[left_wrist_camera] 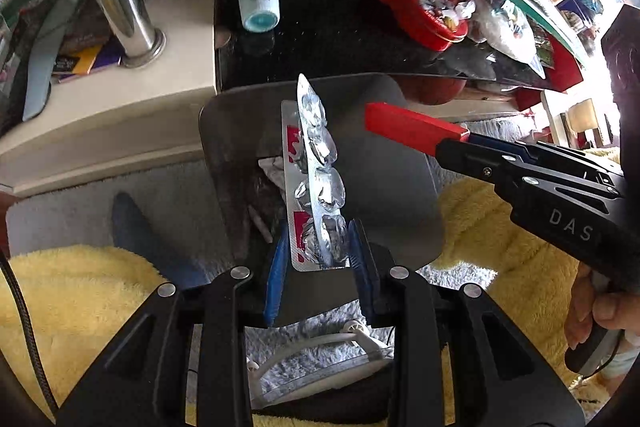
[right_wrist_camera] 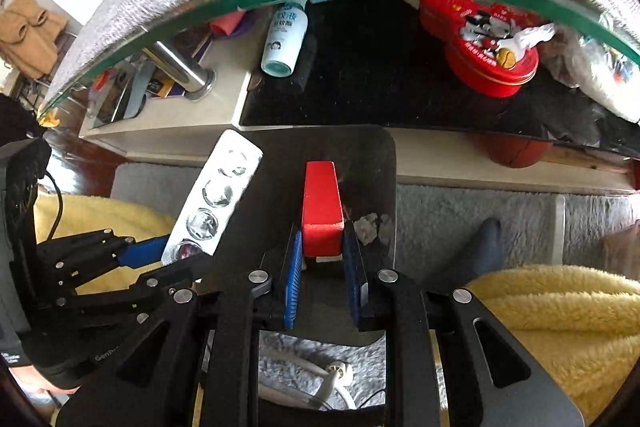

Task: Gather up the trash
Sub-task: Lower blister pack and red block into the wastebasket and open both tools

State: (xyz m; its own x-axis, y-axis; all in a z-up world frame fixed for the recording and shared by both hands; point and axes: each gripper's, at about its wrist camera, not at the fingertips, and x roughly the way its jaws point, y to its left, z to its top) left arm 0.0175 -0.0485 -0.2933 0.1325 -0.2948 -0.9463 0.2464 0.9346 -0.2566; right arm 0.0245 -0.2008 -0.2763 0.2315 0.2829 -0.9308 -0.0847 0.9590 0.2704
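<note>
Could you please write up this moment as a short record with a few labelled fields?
left gripper: shut on the blister packs, held upright
right gripper: shut on the red box
bin: dark, open, below both grippers; some scraps inside
shelf behind: white bottle lying down, red Mickey tin
floor: grey rug, yellow fleece
stage: both items over the bin, not yet dropped

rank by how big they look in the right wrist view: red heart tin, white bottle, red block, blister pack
1. red heart tin
2. blister pack
3. red block and white bottle look about alike; the block sits much nearer the camera, in the right gripper jaws, so no ranking between them.
</note>
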